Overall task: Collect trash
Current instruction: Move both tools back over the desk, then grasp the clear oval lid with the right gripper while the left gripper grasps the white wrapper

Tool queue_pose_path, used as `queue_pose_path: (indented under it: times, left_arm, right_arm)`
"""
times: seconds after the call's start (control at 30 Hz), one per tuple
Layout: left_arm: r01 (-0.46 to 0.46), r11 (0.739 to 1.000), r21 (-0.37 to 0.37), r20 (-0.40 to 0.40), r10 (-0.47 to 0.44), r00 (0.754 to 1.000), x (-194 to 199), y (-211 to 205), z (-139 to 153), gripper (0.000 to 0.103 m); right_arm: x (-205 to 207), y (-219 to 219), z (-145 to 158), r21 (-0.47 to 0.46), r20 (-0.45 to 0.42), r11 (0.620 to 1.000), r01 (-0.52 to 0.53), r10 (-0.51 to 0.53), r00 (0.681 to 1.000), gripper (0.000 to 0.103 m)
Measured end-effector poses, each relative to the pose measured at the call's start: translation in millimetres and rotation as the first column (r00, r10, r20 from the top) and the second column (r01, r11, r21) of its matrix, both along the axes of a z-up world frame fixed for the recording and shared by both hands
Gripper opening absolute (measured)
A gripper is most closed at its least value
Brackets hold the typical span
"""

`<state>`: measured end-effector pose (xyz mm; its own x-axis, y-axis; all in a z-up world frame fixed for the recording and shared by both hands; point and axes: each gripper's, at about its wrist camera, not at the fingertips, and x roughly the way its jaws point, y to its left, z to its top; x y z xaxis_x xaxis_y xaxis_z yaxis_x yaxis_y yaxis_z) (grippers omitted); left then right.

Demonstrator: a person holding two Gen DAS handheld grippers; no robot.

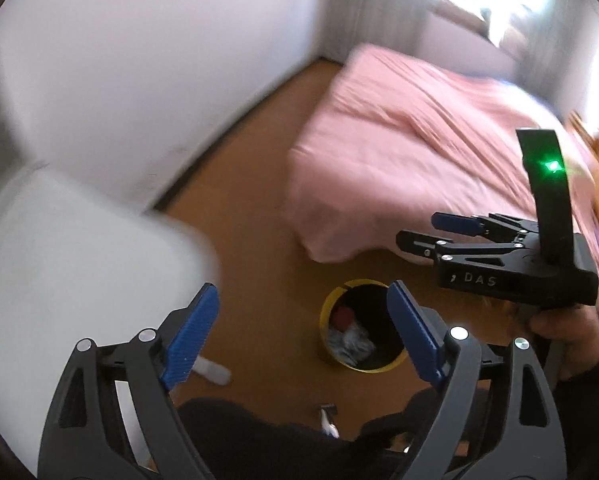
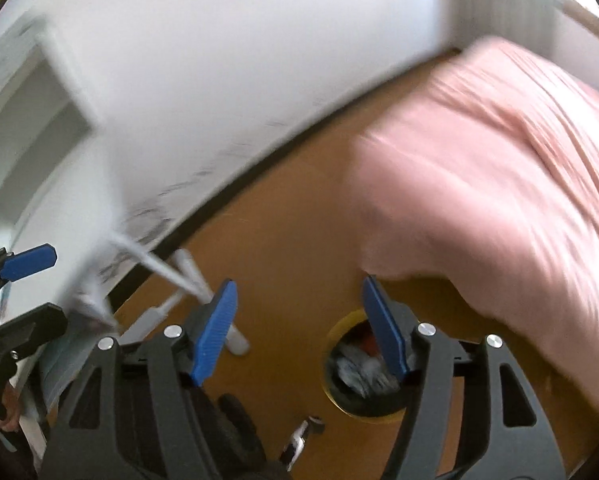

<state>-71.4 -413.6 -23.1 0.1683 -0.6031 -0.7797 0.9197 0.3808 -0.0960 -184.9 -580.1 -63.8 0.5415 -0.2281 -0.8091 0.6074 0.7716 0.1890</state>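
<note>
A yellow-rimmed trash bin [image 1: 361,326] stands on the brown floor [image 1: 259,248] just off the near corner of the bed, already holding crumpled pale paper and something red; in the right wrist view the same bin [image 2: 363,364] shows partly behind my right blue pad. My left gripper [image 1: 303,332] hangs above the floor with its jaws spread wide and nothing between them, the bin visible through the gap. My right gripper [image 2: 299,324] is likewise wide open and empty, held high over the floor; from the left wrist view I see it side-on [image 1: 431,228], gripped in my right hand [image 1: 567,332], a green light glowing on its upright black mount. In the right wrist view my left gripper [image 2: 31,292] appears at the left edge, its two fingers well apart. A pink bedspread [image 1: 411,152] covers the bed and drapes down toward the floor near the bin. A white wall [image 1: 147,64] with a dark baseboard runs behind. White table legs [image 2: 179,276] stand by the wall to the left, blurred. A small white and grey object [image 2: 303,436] lies on the floor close to my dark-clothed legs; I cannot tell what it is.
</note>
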Motion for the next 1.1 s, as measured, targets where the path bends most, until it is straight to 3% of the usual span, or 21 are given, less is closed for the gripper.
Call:
queue_pose_path:
  times: [0.07, 0.13, 0.23, 0.27, 0.33, 0.37, 0.4, 0.47, 0.5, 0.63, 0.77, 0.87, 1.0, 1.03, 1.1]
  left_arm:
    - [-0.101, 0.994, -0.029, 0.035, 0.102, 0.994, 25, 44, 15, 0.085]
    - [-0.221, 0.974, -0.047, 0.082, 0.224, 0.971, 51, 95, 28, 0.086]
    - [-0.402, 0.914, -0.048, 0.141, 0.405, 0.903, 85, 174, 37, 0.086]
    - [-0.442, 0.896, -0.044, 0.151, 0.444, 0.883, 92, 195, 38, 0.086]
    - [-0.550, 0.834, -0.032, 0.175, 0.547, 0.819, 108, 249, 39, 0.086]
    - [-0.589, 0.807, -0.027, 0.182, 0.584, 0.791, 114, 270, 40, 0.086]
    - [-0.640, 0.768, -0.023, 0.188, 0.632, 0.752, 119, 302, 39, 0.086]
    - [-0.697, 0.717, -0.010, 0.193, 0.685, 0.703, 123, 339, 35, 0.086]
    - [-0.737, 0.676, 0.002, 0.187, 0.724, 0.664, 125, 364, 30, 0.086]
    - [-0.803, 0.596, 0.021, 0.154, 0.791, 0.592, 123, 429, 19, 0.086]
    - [-0.810, 0.584, 0.041, 0.132, 0.801, 0.584, 112, 465, 9, 0.086]
    - [-0.787, 0.613, 0.063, 0.146, 0.775, 0.615, 96, 469, 3, 0.086]
    - [-0.734, 0.675, 0.075, 0.157, 0.719, 0.677, 105, 469, -7, 0.086]
    - [-0.715, 0.694, 0.078, 0.159, 0.700, 0.696, 109, 466, -9, 0.086]
    - [-0.681, 0.725, 0.098, 0.178, 0.661, 0.729, 119, 460, -12, 0.086]
  right_arm:
    - [46, 31, 16, -0.018, 0.025, 0.992, -0.123, 0.123, 0.992, 0.064]
    - [90, 67, 28, -0.021, 0.051, 0.970, -0.244, 0.245, 0.968, 0.064]
    - [154, 136, 41, -0.024, 0.078, 0.902, -0.431, 0.432, 0.899, 0.064]
    - [178, 168, 43, -0.023, 0.084, 0.864, -0.502, 0.502, 0.861, 0.064]
    - [206, 214, 47, -0.017, 0.094, 0.804, -0.594, 0.593, 0.800, 0.064]
    - [223, 247, 47, -0.015, 0.091, 0.755, -0.656, 0.654, 0.751, 0.064]
    - [232, 269, 46, -0.016, 0.086, 0.724, -0.690, 0.688, 0.720, 0.064]
    - [251, 319, 44, -0.014, 0.070, 0.643, -0.766, 0.765, 0.641, 0.064]
    - [258, 343, 42, -0.014, 0.061, 0.604, -0.797, 0.796, 0.602, 0.064]
    - [273, 421, 29, -0.004, 0.013, 0.481, -0.877, 0.877, 0.481, 0.064]
    - [274, 463, 19, -0.014, -0.033, 0.423, -0.906, 0.905, 0.423, 0.064]
    - [277, 478, 11, -0.013, -0.067, 0.414, -0.910, 0.908, 0.414, 0.062]
    - [276, 484, 6, -0.033, -0.093, 0.408, -0.912, 0.908, 0.409, 0.055]
    - [275, 485, 7, -0.043, -0.100, 0.404, -0.914, 0.908, 0.407, 0.040]
    - [276, 482, 8, -0.048, -0.106, 0.407, -0.912, 0.906, 0.409, 0.036]
